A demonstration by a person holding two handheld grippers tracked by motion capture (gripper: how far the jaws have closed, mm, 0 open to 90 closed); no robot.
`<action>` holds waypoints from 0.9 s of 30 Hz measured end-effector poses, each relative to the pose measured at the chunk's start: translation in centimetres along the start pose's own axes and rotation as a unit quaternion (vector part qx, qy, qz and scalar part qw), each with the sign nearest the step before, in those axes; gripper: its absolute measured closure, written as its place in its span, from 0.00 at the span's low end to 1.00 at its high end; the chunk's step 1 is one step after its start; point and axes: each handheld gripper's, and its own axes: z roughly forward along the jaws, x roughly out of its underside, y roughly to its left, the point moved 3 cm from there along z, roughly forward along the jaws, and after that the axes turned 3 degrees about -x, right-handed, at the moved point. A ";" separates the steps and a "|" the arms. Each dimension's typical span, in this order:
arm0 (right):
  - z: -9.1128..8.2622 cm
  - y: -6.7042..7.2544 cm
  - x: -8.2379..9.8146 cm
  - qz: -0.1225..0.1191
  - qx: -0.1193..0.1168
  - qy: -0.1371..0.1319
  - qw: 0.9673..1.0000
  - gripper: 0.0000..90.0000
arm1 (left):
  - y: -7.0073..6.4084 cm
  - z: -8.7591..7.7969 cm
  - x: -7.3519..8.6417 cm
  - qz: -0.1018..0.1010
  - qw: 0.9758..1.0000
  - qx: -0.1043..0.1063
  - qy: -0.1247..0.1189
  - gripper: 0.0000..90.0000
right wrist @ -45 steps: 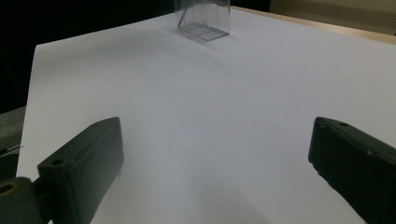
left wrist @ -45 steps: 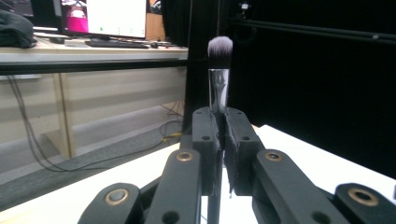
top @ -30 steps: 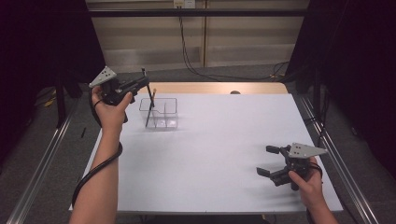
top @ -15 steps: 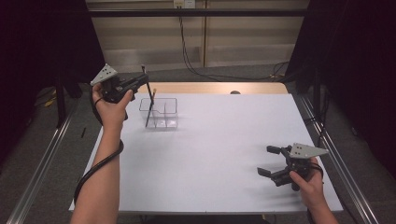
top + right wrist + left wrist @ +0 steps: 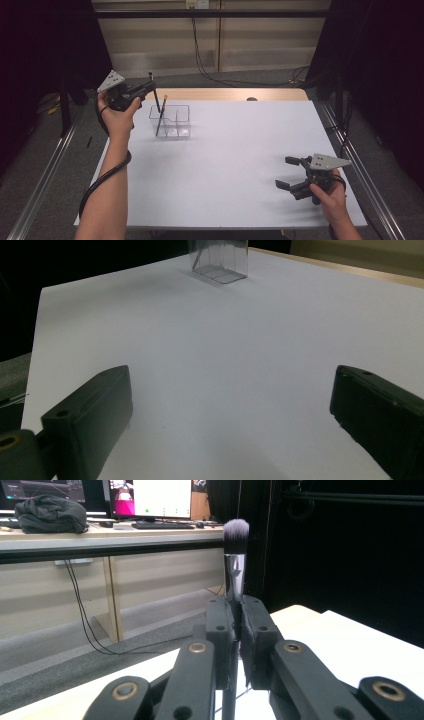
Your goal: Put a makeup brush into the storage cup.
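Observation:
My left gripper (image 5: 149, 86) is raised at the far left of the white table (image 5: 240, 150), just left of a clear compartment box (image 5: 170, 121). It is shut on a makeup brush (image 5: 154, 98) that stands nearly upright, bristles up, with its handle reaching down toward the box. In the left gripper view the jaws clamp the brush (image 5: 235, 560) just below its silver ferrule. A thin dark stick with an orange tip (image 5: 161, 116) leans inside the box. My right gripper (image 5: 283, 172) rests low at the near right, open with nothing between its fingers. The right gripper view shows the clear box (image 5: 220, 262) far ahead.
A wooden strip (image 5: 230, 94) borders the table's far edge. Metal rails (image 5: 47, 175) run along both sides on the floor. Cables (image 5: 210, 60) hang against the back wall. A desk with monitors (image 5: 150, 500) stands beyond the table in the left gripper view.

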 end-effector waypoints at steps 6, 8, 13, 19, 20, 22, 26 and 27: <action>-0.1 0.0 0.0 0.000 0.001 0.000 1.000 0.03 | 0.1 0.0 0.3 0.003 1.000 -0.004 0.003 0.93; -0.1 0.0 0.0 0.000 0.000 0.000 1.000 0.03 | 0.2 0.0 0.4 0.004 1.000 -0.007 0.004 0.93; -0.1 0.0 0.0 -0.001 0.000 -0.001 1.000 0.03 | 0.4 -0.1 0.9 0.002 1.000 -0.009 0.005 0.93; -0.1 0.1 0.0 -0.001 -0.002 0.000 1.000 0.03 | 0.5 0.0 1.1 0.000 1.000 -0.011 0.003 0.93; -0.1 0.1 0.1 -0.002 -0.002 0.000 1.000 0.03 | 0.5 0.0 1.2 0.000 1.000 -0.011 0.006 0.93; -0.2 0.1 0.1 -0.001 -0.002 0.000 1.000 0.03 | 0.5 0.0 1.3 0.001 1.000 -0.011 0.007 0.93; -0.3 0.1 0.1 -0.001 -0.001 -0.001 1.000 0.03 | 0.5 0.2 1.6 -0.004 1.000 -0.011 0.008 0.93; -0.3 0.1 0.1 -0.001 -0.001 -0.001 1.000 0.03 | 0.5 0.2 1.7 -0.004 1.000 -0.011 0.009 0.93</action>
